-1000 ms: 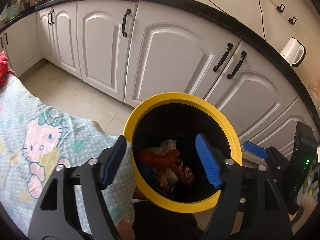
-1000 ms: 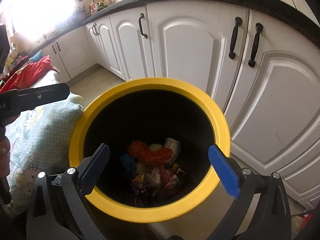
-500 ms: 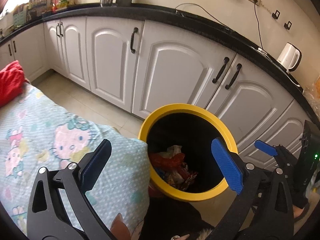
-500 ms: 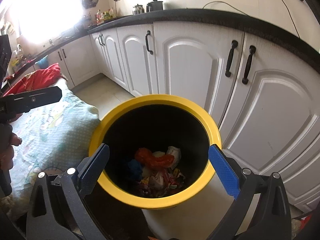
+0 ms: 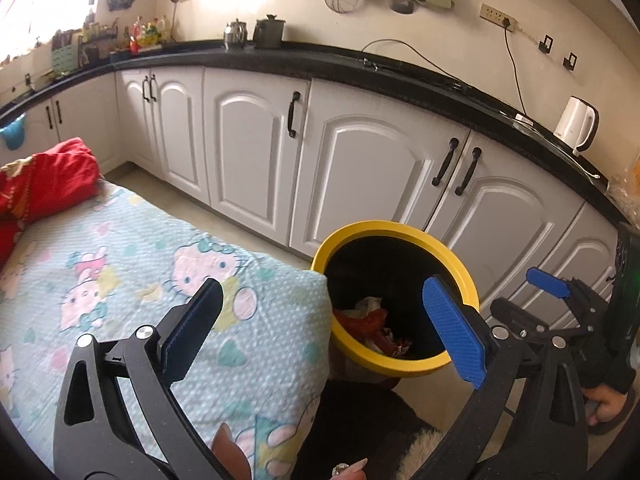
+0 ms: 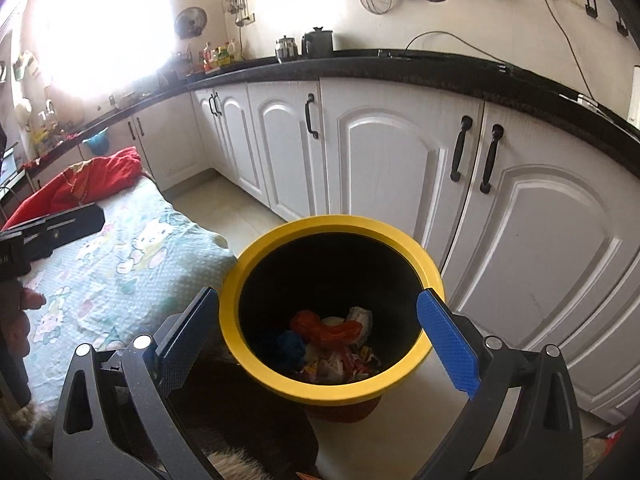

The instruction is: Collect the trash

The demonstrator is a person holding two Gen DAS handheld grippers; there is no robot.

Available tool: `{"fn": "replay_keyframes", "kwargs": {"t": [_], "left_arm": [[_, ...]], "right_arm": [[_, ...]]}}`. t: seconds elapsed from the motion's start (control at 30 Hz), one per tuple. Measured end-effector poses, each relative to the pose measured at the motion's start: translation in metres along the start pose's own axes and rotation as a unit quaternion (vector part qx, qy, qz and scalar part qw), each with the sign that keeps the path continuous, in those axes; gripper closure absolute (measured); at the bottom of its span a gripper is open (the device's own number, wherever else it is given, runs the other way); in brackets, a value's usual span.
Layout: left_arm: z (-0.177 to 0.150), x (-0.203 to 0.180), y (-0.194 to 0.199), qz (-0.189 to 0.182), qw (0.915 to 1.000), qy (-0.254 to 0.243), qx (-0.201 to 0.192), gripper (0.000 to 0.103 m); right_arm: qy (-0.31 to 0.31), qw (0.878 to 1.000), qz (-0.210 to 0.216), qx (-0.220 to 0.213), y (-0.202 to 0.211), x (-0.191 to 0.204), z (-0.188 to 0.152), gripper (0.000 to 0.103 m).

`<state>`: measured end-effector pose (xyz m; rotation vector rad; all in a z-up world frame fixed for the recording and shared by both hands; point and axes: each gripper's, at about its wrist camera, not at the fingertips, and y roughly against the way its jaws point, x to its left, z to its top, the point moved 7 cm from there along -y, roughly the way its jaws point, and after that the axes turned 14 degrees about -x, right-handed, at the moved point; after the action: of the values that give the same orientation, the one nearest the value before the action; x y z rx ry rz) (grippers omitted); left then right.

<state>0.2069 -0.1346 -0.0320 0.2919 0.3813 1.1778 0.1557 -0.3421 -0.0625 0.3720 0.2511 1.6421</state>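
A bin with a yellow rim [image 5: 400,227] [image 6: 332,225] and a black inside stands on the floor by the bed. Crumpled trash [image 5: 370,320] [image 6: 332,332], red, blue and white, lies at its bottom. My left gripper [image 5: 322,300] is open wide and empty, above the bed's corner and the bin's left rim. The right gripper [image 6: 318,304] is open and empty too, hanging above the bin's near rim. One of its blue pads [image 5: 548,284] shows at the right of the left wrist view. The left gripper's black body [image 6: 60,224] shows at the left of the right wrist view.
A bed with a cartoon-cat sheet [image 5: 120,264] [image 6: 120,268] touches the bin's left side, and a red cloth [image 5: 44,184] lies at its far end. White cabinets [image 5: 360,168] [image 6: 400,168] under a black counter stand close behind the bin. Something dark and furry [image 6: 240,420] lies below the grippers.
Both grippers have risen and drawn back from the bin, which now looks smaller. The left jaws have spread wider, and the left view has swung over the bed.
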Motion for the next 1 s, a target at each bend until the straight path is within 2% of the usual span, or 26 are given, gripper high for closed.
{"fn": "replay_keyframes", "kwargs": {"t": [0.27,0.53,0.77,1.0], "left_arm": [[-0.016,0.012,0.042,0.036,0.9987,-0.006,-0.036,0.011],[-0.033,0.017,0.081,0.084,0.9924,-0.021,-0.087,0.011],[-0.047,0.016,0.103,0.089,0.9891,-0.019,-0.116,0.011],[-0.044,0.016,0.111,0.092,0.9868,-0.020,-0.132,0.011]], "right_arm": [[0.004,0.999,-0.013,-0.051,0.035,0.014,0.001,0.006],[0.002,0.994,-0.033,-0.104,0.063,0.029,-0.008,0.006],[0.030,0.986,-0.030,-0.164,0.077,0.047,-0.008,0.006],[0.036,0.983,-0.026,-0.175,0.080,0.051,-0.007,0.006]]}}
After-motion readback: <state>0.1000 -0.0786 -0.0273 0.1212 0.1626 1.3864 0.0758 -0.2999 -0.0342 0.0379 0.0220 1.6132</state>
